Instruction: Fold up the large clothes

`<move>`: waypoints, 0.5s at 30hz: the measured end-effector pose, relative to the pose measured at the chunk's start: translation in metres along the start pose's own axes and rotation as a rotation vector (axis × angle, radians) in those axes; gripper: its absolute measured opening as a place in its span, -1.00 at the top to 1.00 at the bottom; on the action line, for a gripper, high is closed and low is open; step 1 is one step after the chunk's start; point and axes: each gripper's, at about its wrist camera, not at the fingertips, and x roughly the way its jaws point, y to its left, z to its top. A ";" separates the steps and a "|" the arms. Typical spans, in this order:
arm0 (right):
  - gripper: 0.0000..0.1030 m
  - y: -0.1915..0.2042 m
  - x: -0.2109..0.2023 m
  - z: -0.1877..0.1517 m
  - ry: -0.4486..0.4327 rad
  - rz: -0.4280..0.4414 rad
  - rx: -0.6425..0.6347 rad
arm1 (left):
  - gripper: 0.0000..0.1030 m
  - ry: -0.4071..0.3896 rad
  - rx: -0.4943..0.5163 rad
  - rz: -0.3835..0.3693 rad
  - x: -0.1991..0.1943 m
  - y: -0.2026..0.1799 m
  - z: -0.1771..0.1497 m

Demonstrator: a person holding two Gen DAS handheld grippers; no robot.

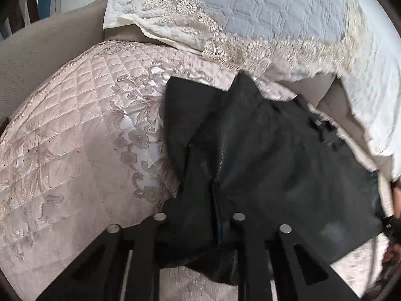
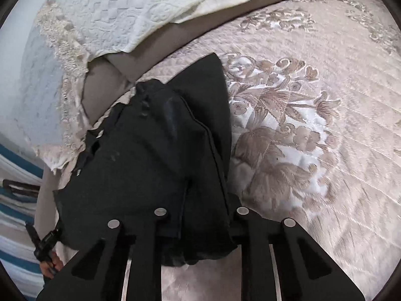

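Note:
A black garment [image 1: 263, 155] lies spread on a pink quilted bedspread [image 1: 65, 135]. In the left wrist view its near edge hangs bunched between the fingers of my left gripper [image 1: 199, 219], which is shut on the cloth. In the right wrist view the same black garment [image 2: 150, 155] runs forward from my right gripper [image 2: 201, 213], which is shut on a folded edge of it. The other gripper shows at the right edge of the left view [image 1: 393, 223] and at the lower left of the right view [image 2: 42, 248].
A white quilted cover with lace trim [image 1: 250, 17] lies over the sofa back beyond the garment; it also shows in the right wrist view [image 2: 140, 7]. Beige upholstery [image 1: 32, 47] borders the bedspread [image 2: 313, 125]. A striped blue and white cloth [image 2: 17, 213] is at the left.

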 end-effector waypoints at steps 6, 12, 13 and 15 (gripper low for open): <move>0.68 0.007 -0.048 -0.033 -0.008 0.008 -0.022 | 0.83 -0.023 0.031 -0.056 -0.049 0.004 -0.009; 0.68 -0.003 -0.088 -0.095 0.019 -0.012 0.001 | 0.83 -0.012 0.030 -0.082 -0.095 0.017 -0.060; 0.68 -0.007 -0.091 -0.104 0.028 -0.016 0.011 | 0.83 -0.003 0.024 -0.086 -0.099 0.022 -0.070; 0.63 -0.017 -0.092 -0.118 0.051 -0.015 0.032 | 0.82 0.026 0.012 -0.086 -0.099 0.032 -0.087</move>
